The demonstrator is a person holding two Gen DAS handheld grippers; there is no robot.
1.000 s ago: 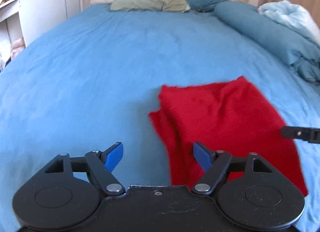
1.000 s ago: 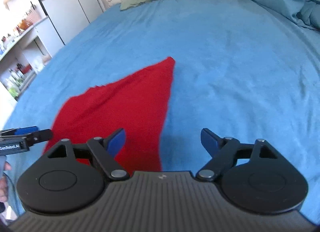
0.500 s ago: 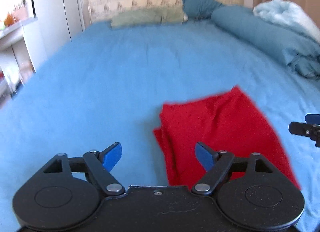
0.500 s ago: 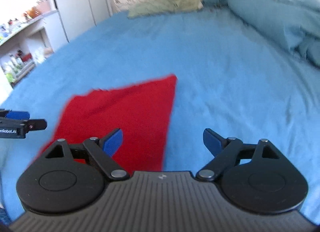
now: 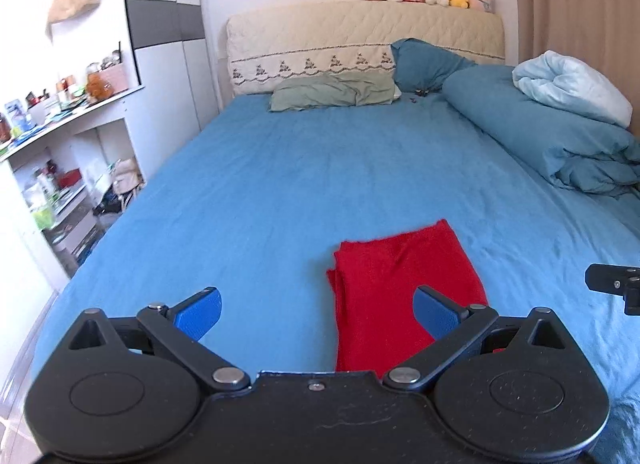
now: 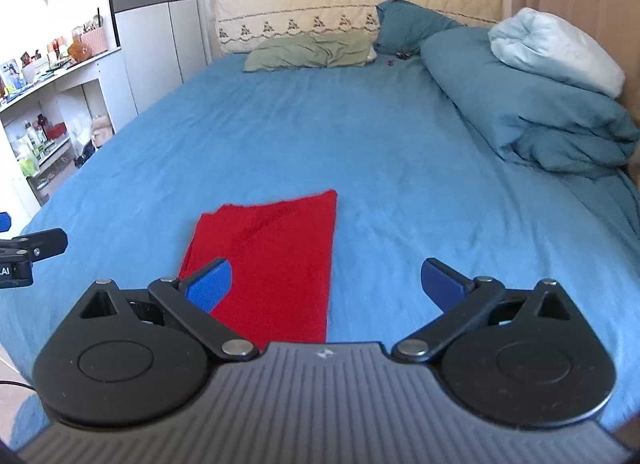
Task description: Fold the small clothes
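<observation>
From the left wrist view, the red garment lies folded into a narrow strip on the blue bed, near its foot end, a little right of centre. The left gripper hovers above the bed with its fingers spread wide and nothing between them. Layered edges show along the cloth's left side, so it is already doubled over. It looks thin, soft and light; it will likely sag and slide on the sheet rather than hold a crease. The stacked left edge or the far corners look like the best places to pinch, so that all layers come up together.

From the right wrist view, the same garment sits left of centre, its far right corner sharp and flat. The right gripper is also released, fingers apart, above the cloth's near end and not touching it. A nip too shallow would probably catch only the top layer.
</observation>
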